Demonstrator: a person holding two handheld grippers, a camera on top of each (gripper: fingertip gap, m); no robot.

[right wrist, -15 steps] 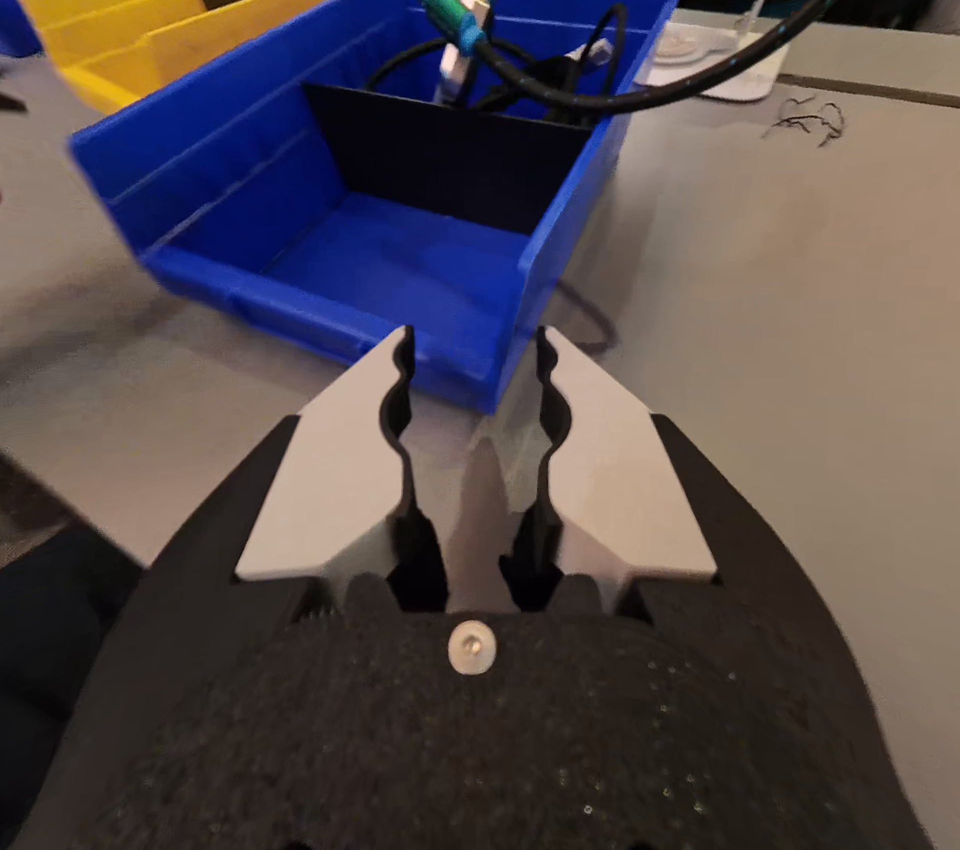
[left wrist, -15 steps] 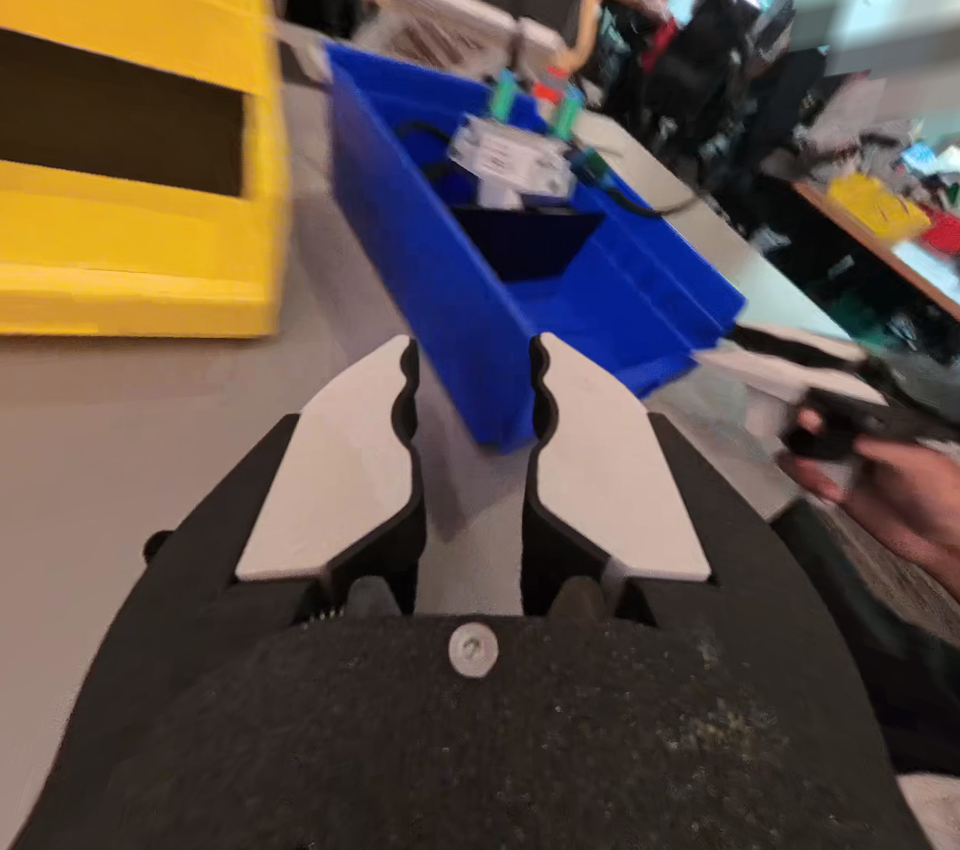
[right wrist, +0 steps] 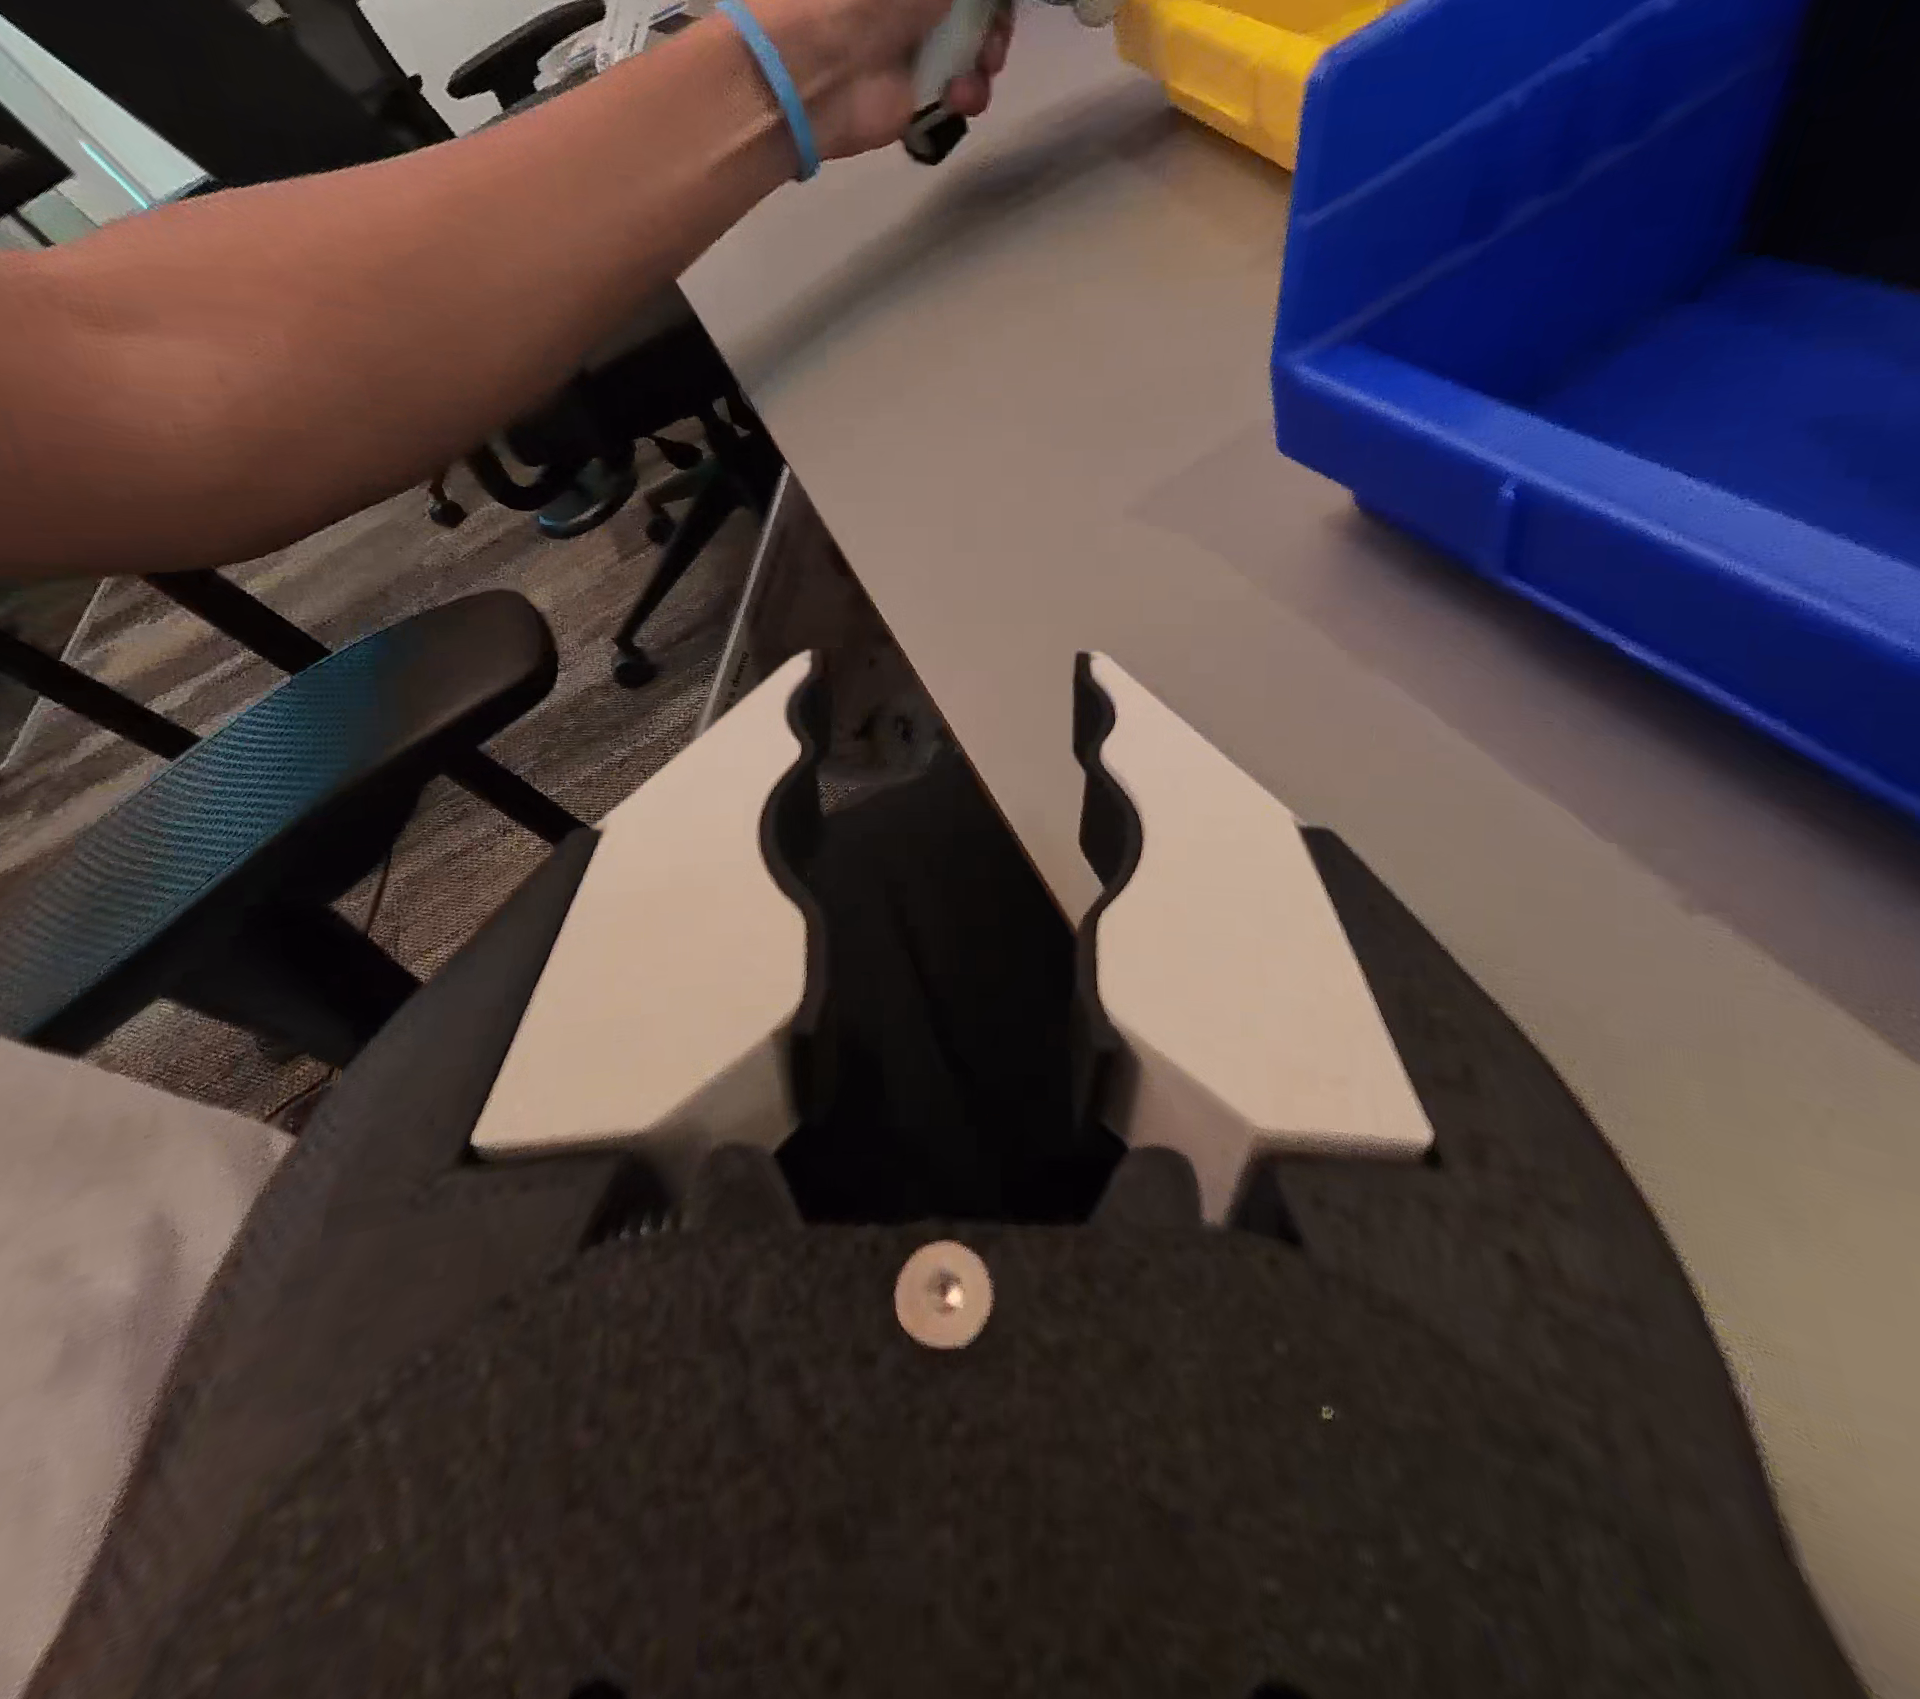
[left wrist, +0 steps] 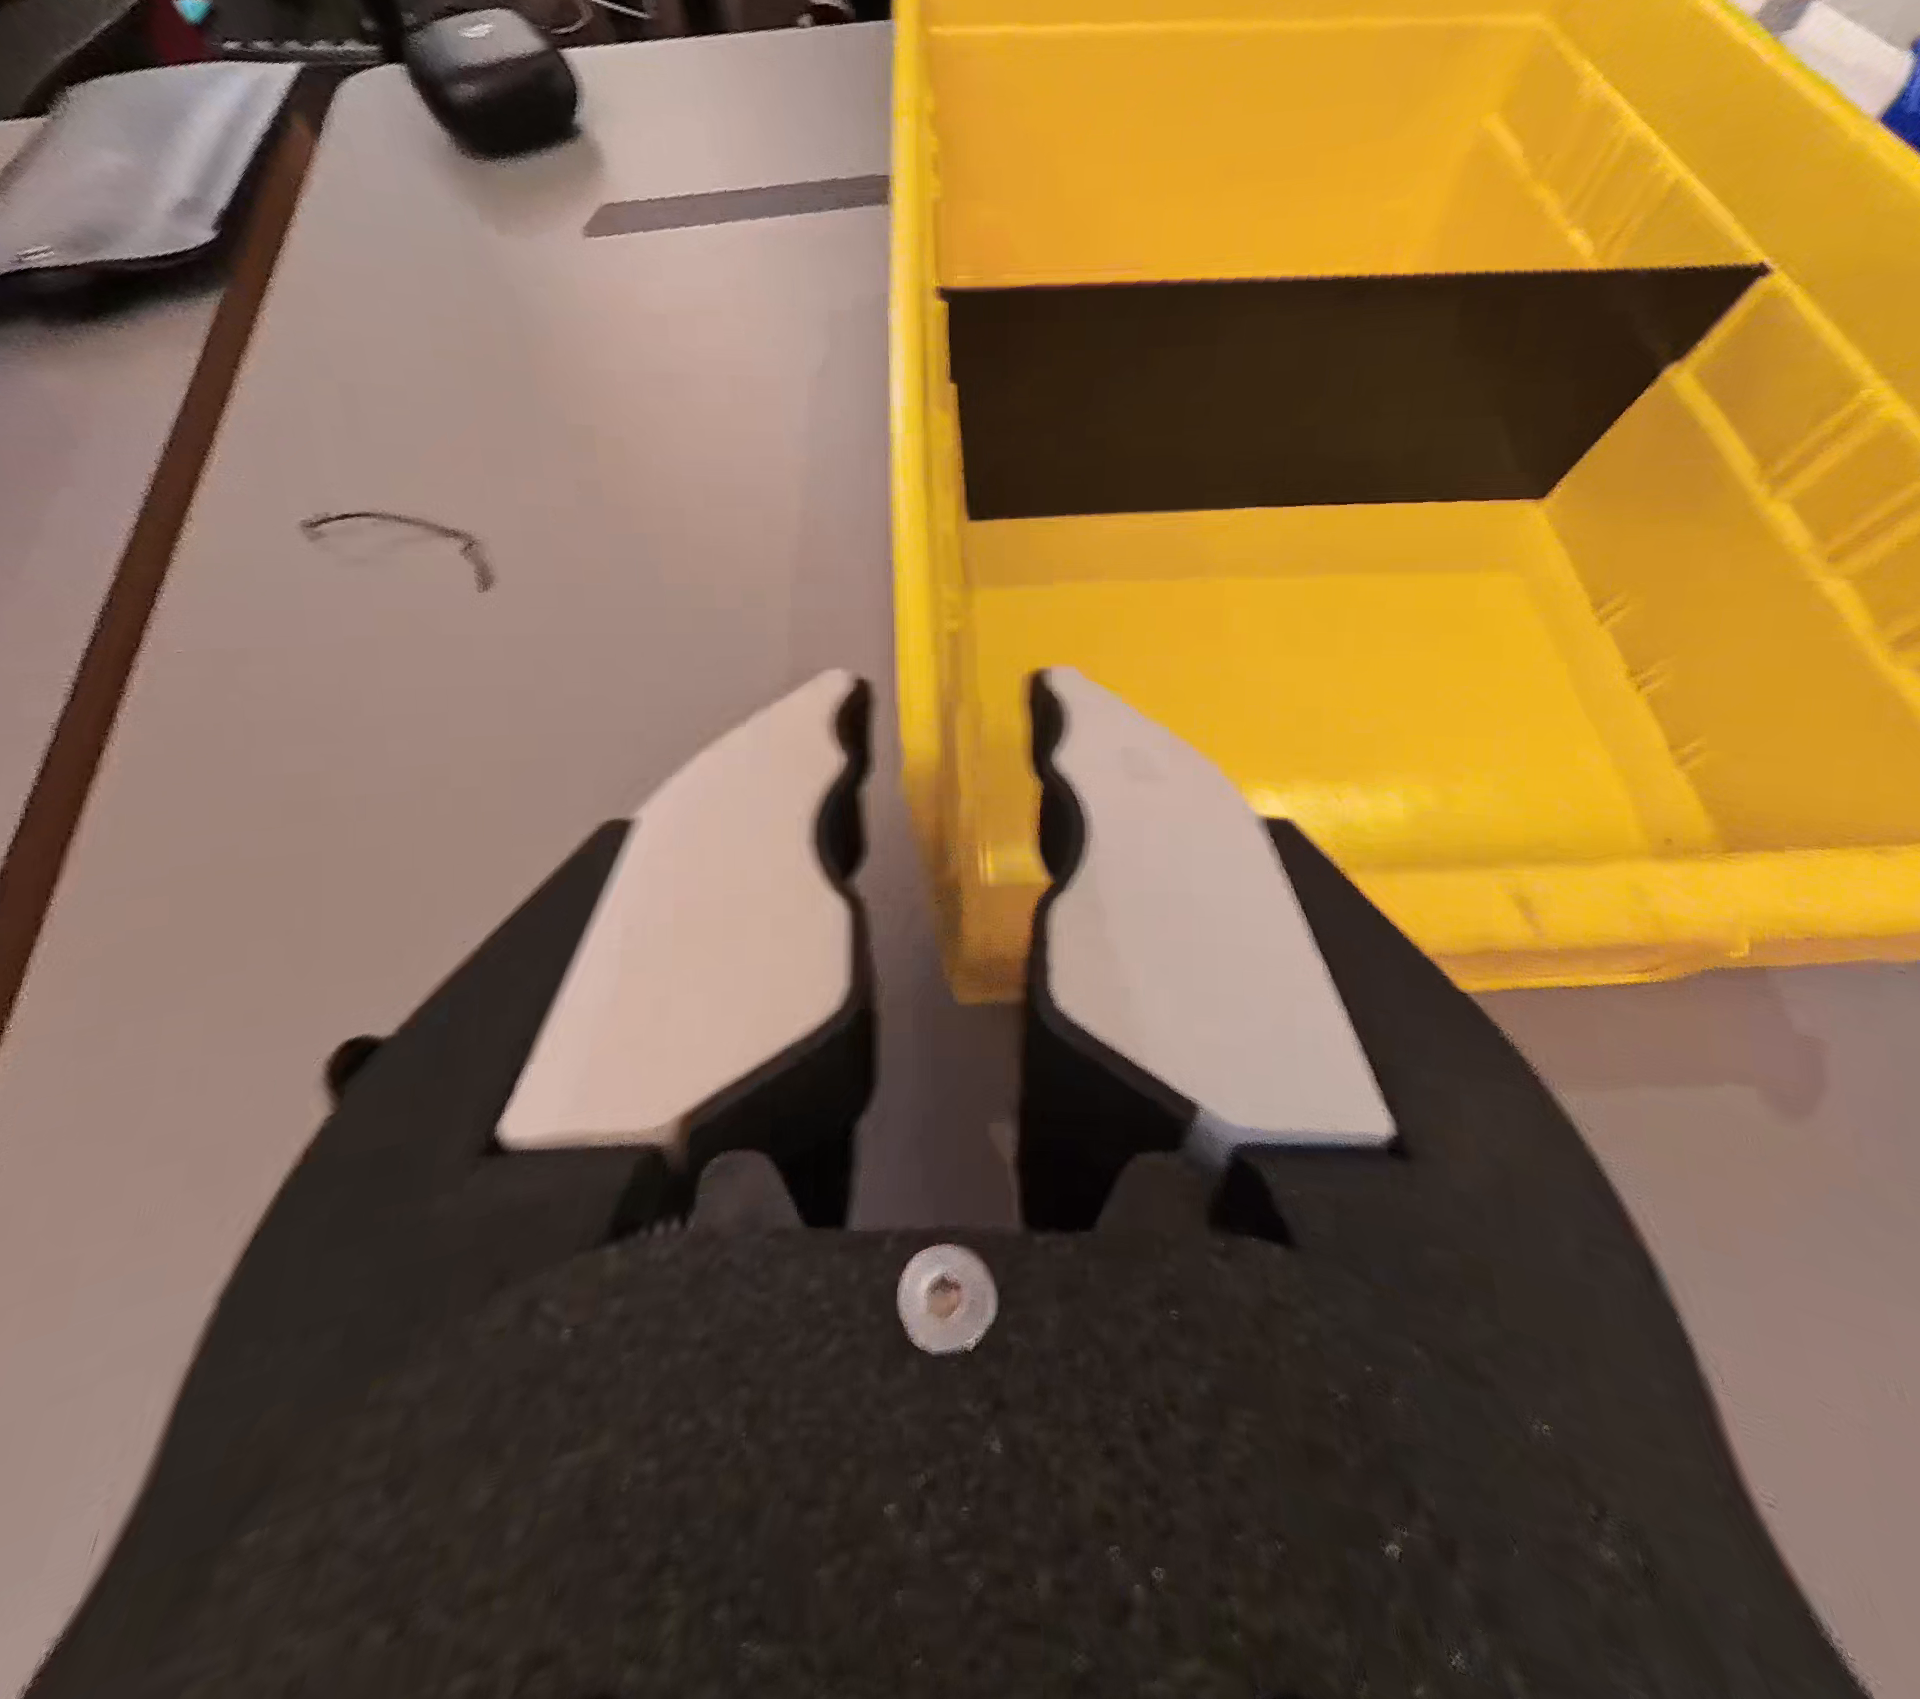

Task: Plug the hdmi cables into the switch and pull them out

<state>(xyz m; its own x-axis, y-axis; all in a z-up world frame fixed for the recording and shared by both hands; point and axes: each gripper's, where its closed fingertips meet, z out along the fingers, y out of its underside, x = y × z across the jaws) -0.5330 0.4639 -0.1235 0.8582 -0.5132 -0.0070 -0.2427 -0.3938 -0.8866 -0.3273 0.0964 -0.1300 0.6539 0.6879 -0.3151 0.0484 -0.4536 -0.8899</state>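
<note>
Over the tabletop (left wrist: 540, 423), both claws are gaping, holding nothing — left claw (left wrist: 948, 693) by the yellow bin (left wrist: 1455, 922), right claw (right wrist: 943, 673) near the blue bin (right wrist: 1558, 444).

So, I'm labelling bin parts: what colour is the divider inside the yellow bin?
Black; the divider shows best in the left wrist view.

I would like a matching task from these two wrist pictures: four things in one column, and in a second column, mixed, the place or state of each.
Things:
1. yellow bin
2. blue bin
3. left gripper
4. blue wristband

Places or states:
A. on the arm that reaches over the table
B. open, holds nothing, by the near left corner of a bin
C. black divider across its middle, both halves empty
D. at the right edge of the right wrist view

Pairs: 1-C, 2-D, 3-B, 4-A
</note>
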